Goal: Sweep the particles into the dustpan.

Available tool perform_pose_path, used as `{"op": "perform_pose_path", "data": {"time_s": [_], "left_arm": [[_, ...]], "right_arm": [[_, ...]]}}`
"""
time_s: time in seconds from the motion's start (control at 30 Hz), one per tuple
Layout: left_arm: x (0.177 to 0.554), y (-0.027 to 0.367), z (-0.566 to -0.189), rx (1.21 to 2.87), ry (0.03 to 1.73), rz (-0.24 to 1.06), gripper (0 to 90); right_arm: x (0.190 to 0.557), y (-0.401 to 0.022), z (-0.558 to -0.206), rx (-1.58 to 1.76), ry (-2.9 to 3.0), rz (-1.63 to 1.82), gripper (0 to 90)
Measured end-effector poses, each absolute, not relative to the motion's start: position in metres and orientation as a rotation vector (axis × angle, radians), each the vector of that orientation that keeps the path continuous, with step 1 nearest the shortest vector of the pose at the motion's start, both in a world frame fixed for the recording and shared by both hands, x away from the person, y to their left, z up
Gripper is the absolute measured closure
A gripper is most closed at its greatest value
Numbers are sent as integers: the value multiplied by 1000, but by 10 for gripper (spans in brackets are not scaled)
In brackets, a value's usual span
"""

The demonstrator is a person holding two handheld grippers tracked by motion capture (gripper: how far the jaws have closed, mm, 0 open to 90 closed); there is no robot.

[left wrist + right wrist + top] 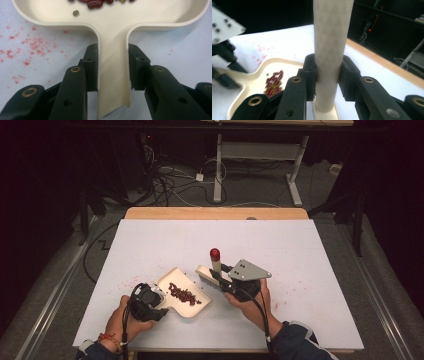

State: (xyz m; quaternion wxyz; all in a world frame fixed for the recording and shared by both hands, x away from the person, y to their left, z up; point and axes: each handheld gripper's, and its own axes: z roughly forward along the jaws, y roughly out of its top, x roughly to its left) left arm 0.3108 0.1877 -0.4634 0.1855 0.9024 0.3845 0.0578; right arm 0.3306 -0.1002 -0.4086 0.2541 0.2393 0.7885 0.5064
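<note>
Clamped in my left gripper [112,72] is the flat handle of a cream plastic dustpan [112,30]; both black pads press its smooth edges, and the pan's rounded, shallow tray spreads out just ahead on the table. My right gripper [328,75] is closed on the round, pale handle of a brush [332,50], which stands nearly upright between the pads and carries a faint diamond pattern on its surface. From the high view I see the brush [212,272] just right of the dustpan [182,292], its flat block head down near the pan's open lip and a red cap on top of the handle. One loose heap of glossy dark red beans [184,295] lies inside the tray; I cannot count them singly, and one small olive-coloured bean [75,12] sits apart from the heap. Pinkish red specks [32,47] are scattered on the matte white table [300,250] left of the pan. I count two grippers, one dustpan and one brush. Beyond the white sheet runs a wooden table edge [215,213], and farther off cables [165,180] tangle on the grey floor.
</note>
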Motion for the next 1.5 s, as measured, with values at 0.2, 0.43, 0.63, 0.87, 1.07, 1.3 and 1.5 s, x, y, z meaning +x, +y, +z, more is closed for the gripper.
{"op": "perform_pose_path", "data": {"time_s": [0.2,0.43,0.63,0.87,1.07,1.3,1.5], "left_arm": [[310,187,-464,2542,1092,166,639],[310,187,-465,2544,1094,162,639],[311,188,-465,2543,1091,159,639],[312,188,-466,2534,1097,157,639],[313,189,-465,2531,1099,144,639],[313,192,-465,2523,1109,142,638],[314,197,-465,2513,1128,138,638]], "right_arm": [[305,-84,-408,588,2185,1390,707],[306,-88,-401,576,2157,1467,707],[320,-95,-399,565,2087,1435,707],[337,-90,-414,559,2086,1358,707],[324,-78,-414,498,2163,1421,707],[320,-86,-399,494,2124,1484,707],[341,-85,-398,540,2085,1460,707]]}}
